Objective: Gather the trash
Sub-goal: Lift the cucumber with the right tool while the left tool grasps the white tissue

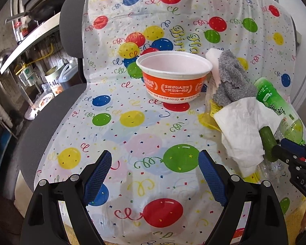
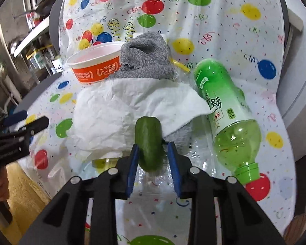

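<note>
Right gripper (image 2: 153,161) pinches green cucumber-like piece (image 2: 148,143) to lift it from chair seat's front-right.
Left gripper (image 1: 155,175) wide, empty, ready. Behind: tissue (image 2: 120,110), lying green bottle (image 2: 224,106), grey cloth (image 2: 144,59), orange bowl (image 1: 173,77) mid-seat.

Green pepper (image 2: 149,143) atop crumpled tissue (image 2: 112,112)

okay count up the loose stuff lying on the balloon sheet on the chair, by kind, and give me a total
Paper bowl: 1
Green plastic bottle: 1
Grey cloth: 1
White tissue paper: 1
Green pepper piece, between the right hand-held gripper jaws: 1
Total: 5, not counting partly hidden scraps underneath the pile.
</note>
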`<state>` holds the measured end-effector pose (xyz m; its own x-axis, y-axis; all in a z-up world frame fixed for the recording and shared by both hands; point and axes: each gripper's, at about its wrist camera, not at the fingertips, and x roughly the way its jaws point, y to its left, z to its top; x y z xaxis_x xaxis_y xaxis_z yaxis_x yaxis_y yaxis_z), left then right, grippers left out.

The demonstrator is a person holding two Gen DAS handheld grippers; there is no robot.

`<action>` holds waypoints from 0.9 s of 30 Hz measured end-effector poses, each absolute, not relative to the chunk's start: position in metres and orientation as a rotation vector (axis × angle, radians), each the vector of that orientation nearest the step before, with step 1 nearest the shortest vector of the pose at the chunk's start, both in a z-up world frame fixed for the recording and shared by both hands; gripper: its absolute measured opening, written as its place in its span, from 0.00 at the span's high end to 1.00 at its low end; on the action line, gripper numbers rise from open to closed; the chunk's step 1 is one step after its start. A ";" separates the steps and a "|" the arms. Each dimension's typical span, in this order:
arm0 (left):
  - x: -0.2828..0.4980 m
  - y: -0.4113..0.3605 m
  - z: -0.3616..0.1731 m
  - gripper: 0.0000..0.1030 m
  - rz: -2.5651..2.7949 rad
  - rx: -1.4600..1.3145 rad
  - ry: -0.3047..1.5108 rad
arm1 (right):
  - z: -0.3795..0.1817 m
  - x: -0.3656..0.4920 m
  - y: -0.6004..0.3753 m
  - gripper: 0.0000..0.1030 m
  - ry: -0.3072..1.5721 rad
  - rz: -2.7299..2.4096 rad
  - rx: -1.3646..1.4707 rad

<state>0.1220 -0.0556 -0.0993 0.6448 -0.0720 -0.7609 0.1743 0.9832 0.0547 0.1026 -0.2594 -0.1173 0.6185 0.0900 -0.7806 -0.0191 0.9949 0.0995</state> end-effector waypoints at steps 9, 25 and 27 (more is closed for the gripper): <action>0.119 -0.057 -0.098 0.16 -0.137 0.140 0.859 | -0.129 0.126 -0.245 0.65 0.920 0.042 -0.002; 0.110 -0.139 -0.098 0.16 -0.324 0.190 0.877 | -0.053 0.047 -0.324 0.69 0.656 -0.076 0.139; 0.115 -0.152 -0.102 0.17 -0.334 0.170 0.888 | -0.056 0.040 -0.330 0.69 0.658 -0.079 0.149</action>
<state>0.1145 -0.1521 -0.1023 0.5838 -0.2144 -0.7831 0.3544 0.9351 0.0082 0.0405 -0.3300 -0.0564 0.7885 -0.0259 -0.6145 0.1202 0.9863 0.1127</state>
